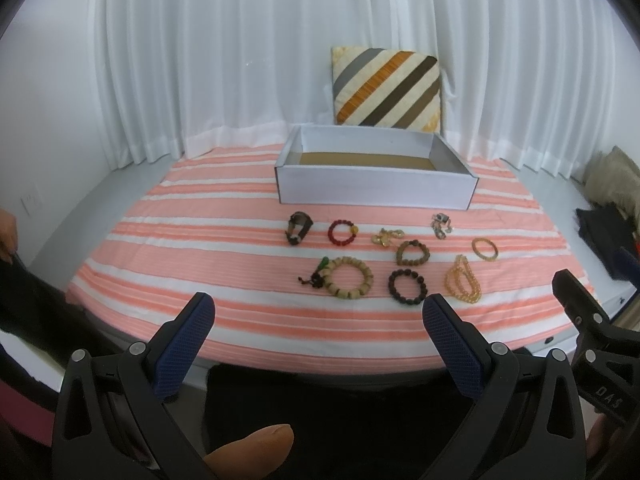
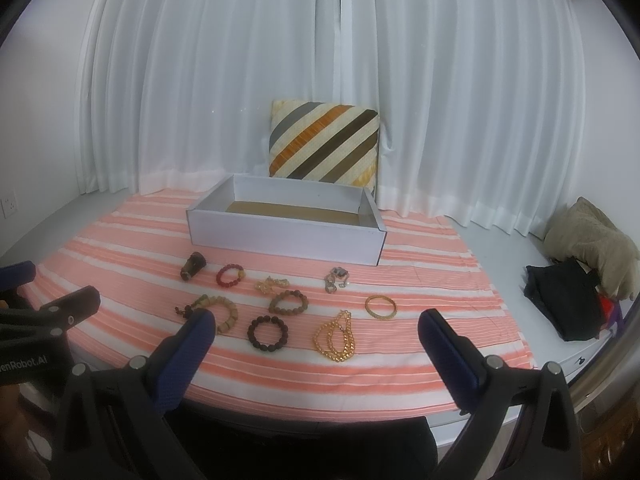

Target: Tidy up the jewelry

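Observation:
Several bracelets lie on the striped cloth [image 1: 248, 320] in front of an open white box [image 1: 376, 192]: a big tan bead bracelet [image 1: 349, 277], a dark bead bracelet [image 1: 408, 287], a red one [image 1: 342, 233], a brown one [image 1: 412, 253], an amber strand [image 1: 463, 280] and a gold bangle [image 1: 484, 248]. The box [image 2: 280, 236] holds no jewelry that I can see. My left gripper [image 1: 318, 316] is open and empty, near the front edge. My right gripper [image 2: 316, 334] is open and empty, above the dark bracelet [image 2: 267, 333] and amber strand [image 2: 335, 339].
A striped cushion [image 1: 386, 86] leans on white curtains behind the box. Dark clothes [image 2: 564, 300] and a beige bundle [image 2: 592, 240] lie at the right. A wall socket [image 2: 9, 205] is at the left. A small dark piece [image 1: 297, 229] and two chain pieces lie among the bracelets.

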`<state>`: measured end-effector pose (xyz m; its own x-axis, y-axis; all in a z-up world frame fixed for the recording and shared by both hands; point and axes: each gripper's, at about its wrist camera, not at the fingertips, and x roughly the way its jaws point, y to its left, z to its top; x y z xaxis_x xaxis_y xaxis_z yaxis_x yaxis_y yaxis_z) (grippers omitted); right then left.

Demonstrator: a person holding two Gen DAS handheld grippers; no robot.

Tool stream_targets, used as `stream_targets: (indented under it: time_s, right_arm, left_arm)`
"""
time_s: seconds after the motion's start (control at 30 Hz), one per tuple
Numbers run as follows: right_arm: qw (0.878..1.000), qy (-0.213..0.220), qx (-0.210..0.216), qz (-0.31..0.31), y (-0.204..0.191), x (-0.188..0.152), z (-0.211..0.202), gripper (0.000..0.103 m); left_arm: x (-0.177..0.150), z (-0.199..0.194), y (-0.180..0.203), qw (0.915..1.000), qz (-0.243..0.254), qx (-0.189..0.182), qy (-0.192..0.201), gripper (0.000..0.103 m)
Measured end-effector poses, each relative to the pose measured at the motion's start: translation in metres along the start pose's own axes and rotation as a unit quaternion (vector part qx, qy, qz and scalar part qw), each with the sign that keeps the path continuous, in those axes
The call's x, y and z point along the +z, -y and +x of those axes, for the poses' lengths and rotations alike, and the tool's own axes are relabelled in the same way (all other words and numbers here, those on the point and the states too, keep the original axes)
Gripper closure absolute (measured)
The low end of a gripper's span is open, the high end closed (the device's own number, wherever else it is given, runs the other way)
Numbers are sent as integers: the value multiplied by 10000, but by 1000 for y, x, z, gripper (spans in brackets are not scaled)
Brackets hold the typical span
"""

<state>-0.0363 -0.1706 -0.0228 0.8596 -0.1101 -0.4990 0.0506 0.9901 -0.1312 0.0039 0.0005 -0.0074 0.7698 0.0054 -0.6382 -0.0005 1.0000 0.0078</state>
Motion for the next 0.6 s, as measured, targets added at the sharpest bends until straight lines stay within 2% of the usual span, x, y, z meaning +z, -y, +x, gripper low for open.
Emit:
stream_targets:
  time_s: [0.6]
  right_arm:
    - [10000, 24, -8, 37, 3, -1, 1, 0]
  left_arm:
    - [1, 1, 0, 10000, 63, 24, 31, 0]
